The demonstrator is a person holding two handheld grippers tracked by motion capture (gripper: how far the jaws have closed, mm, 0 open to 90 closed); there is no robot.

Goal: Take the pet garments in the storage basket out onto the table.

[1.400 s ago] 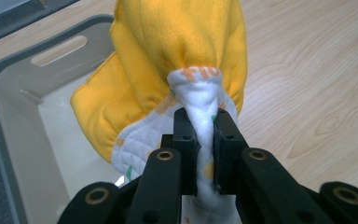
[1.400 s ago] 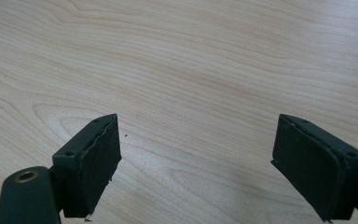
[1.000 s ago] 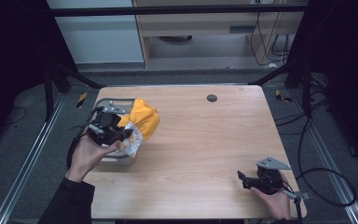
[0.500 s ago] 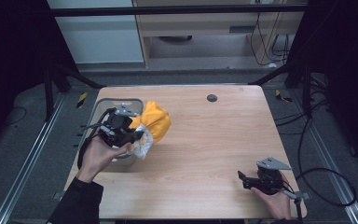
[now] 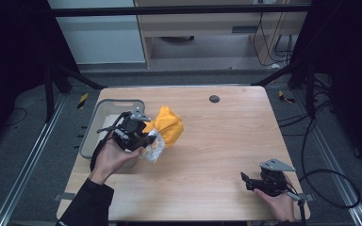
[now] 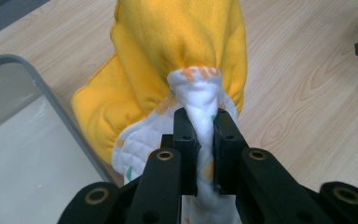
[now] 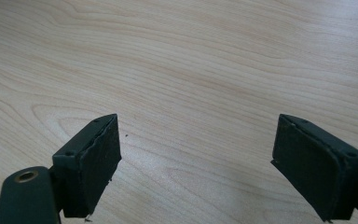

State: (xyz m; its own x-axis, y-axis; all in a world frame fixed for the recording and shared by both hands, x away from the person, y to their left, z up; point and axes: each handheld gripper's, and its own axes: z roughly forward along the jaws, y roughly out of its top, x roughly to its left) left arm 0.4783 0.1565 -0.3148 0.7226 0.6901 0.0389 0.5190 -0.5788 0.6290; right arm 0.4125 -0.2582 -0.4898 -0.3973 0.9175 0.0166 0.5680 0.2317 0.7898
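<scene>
Pinching the white edge of the yellow cloth [image 6: 177,51], the left gripper [image 5: 134,134] holds it at nine o'clock on the table [image 5: 226,141], just beside the grey bin [image 5: 99,117]. At five o'clock, the right gripper [image 7: 196,163] rests spread wide, holding nothing.

A light wooden table [image 5: 217,155] carries a grey tray [image 5: 94,127] at its left edge.
</scene>
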